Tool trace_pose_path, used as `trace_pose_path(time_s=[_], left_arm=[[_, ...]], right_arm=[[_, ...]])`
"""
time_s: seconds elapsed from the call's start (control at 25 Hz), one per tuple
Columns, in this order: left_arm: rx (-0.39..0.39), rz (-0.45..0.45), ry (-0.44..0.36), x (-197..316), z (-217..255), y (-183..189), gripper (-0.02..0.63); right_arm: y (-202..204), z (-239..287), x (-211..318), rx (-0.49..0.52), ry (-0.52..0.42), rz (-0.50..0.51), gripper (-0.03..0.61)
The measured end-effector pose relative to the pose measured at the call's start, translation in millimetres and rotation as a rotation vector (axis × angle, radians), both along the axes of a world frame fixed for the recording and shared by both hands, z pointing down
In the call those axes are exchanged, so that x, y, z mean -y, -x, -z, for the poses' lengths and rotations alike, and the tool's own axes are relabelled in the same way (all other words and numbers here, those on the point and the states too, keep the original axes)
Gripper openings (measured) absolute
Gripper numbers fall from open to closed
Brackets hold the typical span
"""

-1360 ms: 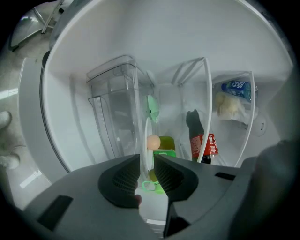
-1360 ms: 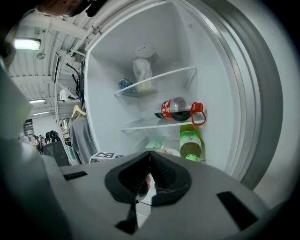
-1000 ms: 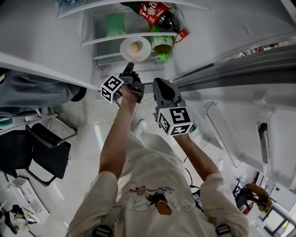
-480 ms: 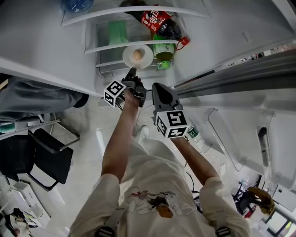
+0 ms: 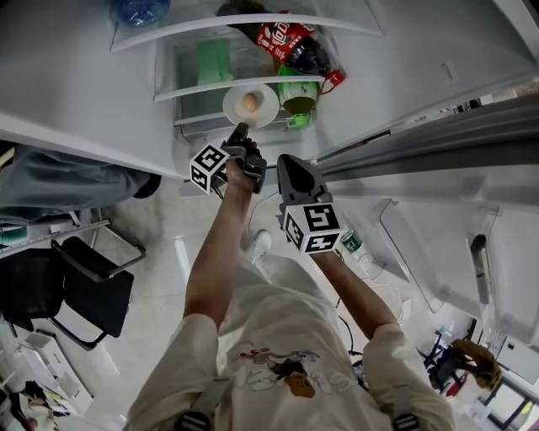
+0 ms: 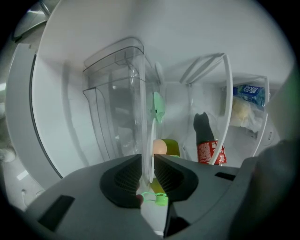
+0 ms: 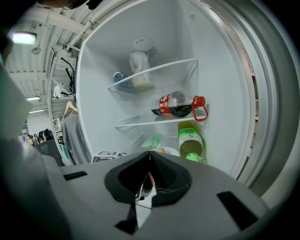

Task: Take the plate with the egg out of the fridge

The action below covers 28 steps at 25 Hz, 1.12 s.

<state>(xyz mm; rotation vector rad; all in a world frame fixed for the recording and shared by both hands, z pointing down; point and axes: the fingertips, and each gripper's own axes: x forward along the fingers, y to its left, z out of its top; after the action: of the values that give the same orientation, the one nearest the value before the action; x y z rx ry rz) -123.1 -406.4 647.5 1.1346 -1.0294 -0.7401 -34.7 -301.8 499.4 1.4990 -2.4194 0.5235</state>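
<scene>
Here the open fridge fills the far part of the head view, and its door swings off to the right. A cola bottle lies on the upper shelf. One shelf down, a green bottle lies just right of the plate, close to the plate's right rim. The shelf to the plate's left is bare as far as a pale green pack set farther back. The plate's near rim reaches the front edge of its shelf, and on the near side there is only open air above the floor.

The egg sits at the plate's centre. The left gripper is clamped on the plate's near rim; in the left gripper view the plate runs edge-on between the closed pads, with the egg just beyond them. The right gripper hangs nearer and to the right, apart from the plate, its jaws pressed together on nothing.
</scene>
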Motion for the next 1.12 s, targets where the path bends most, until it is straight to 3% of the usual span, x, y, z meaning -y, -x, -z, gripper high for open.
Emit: trace_pose_path(time_s=[0.6, 0.72, 1.12], left_arm=[[-0.034, 0.024, 0.028, 14.5, -2.1, -0.9, 0.075], [-0.021, 0.022, 0.041, 15.7, -3.0, 0.9, 0.035], [-0.008, 0.028, 0.058, 13.7, 0.9, 3.1, 0.021]], right_arm=[[-1.7, 0.8, 5.7, -0.003, 0.003, -0.004, 0.006], [-0.8, 0.5, 6.9, 0.000, 0.004, -0.005, 0.006], [-1.3, 3.2, 5.2, 0.007, -0.002, -0.005, 0.006]])
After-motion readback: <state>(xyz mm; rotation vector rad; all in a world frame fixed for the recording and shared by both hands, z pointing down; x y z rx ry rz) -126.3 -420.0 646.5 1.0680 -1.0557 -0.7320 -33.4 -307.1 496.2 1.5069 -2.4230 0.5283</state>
